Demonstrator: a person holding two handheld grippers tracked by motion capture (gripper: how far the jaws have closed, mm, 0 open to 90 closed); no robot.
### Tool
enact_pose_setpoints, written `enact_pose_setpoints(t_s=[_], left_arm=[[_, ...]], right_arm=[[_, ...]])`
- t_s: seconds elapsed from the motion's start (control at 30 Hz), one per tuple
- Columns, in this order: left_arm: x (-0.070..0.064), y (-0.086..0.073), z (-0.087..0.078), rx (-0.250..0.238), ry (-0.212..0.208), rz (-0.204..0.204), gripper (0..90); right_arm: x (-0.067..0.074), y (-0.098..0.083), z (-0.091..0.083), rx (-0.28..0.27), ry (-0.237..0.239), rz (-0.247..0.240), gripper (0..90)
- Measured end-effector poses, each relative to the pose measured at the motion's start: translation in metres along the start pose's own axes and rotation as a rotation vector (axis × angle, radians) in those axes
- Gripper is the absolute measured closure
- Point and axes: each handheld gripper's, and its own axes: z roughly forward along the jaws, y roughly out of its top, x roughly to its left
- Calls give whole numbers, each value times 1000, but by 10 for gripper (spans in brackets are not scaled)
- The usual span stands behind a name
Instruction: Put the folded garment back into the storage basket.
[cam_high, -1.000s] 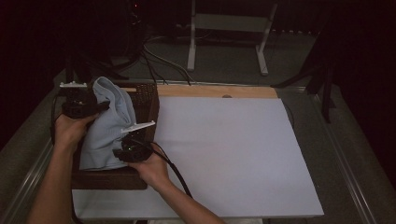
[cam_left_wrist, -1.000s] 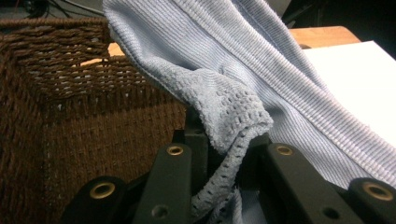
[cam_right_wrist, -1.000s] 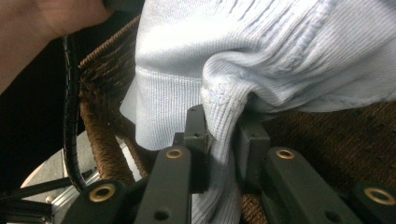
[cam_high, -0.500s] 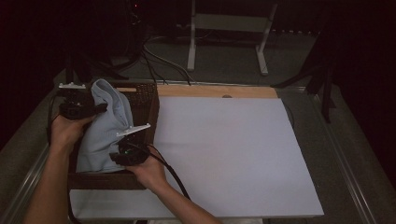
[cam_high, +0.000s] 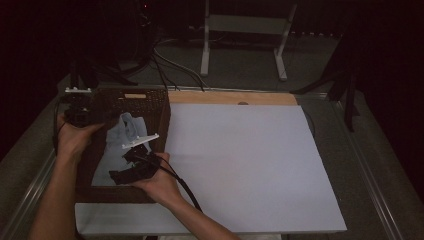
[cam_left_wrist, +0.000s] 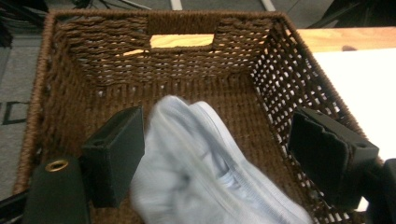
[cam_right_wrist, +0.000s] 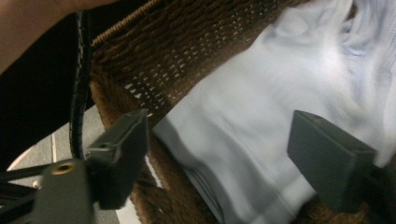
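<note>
A light blue cloth (cam_high: 116, 145) lies crumpled inside a brown wicker basket (cam_high: 165, 120) at the table's left. My left gripper (cam_high: 80, 116) hovers over the basket's far left corner. Its jaws have just been opening and stand wide, with the blurred cloth (cam_left_wrist: 196, 168) below and between them, untouched by the pads. My right gripper (cam_high: 122, 172) is over the basket's near side. Its jaws have also just been opening and stand apart over the cloth (cam_right_wrist: 261, 107) without pressing on it. The left gripper (cam_left_wrist: 219, 140) looks down at the basket wall (cam_left_wrist: 187, 79). Under the right gripper (cam_right_wrist: 224, 140) runs the basket rim (cam_right_wrist: 154, 60).
A large white board (cam_high: 240, 160) covers the table to the right of the basket, with a wooden strip (cam_high: 230, 97) along its far edge. Behind the table are cables (cam_high: 165, 60) and a metal stand (cam_high: 240, 30) on the floor. A black cable (cam_high: 185, 192) trails from my right gripper.
The cloth was held up above the basket by both grippers. Both have opened and the cloth has dropped down into the basket.
</note>
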Motion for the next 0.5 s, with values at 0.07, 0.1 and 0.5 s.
enact_pose_setpoints(t_s=[0.07,0.1,0.5], left_arm=[[0,0,2,9,-30,1,46],[-1,0,2,3,-29,1,45],[-4,-1,1,-21,-19,8,12]], right_arm=[[-2,-1,-1,6,-13,-9,168],[-3,-1,-1,11,-12,-5,160],[-13,-1,-9,-24,-9,6,140]])
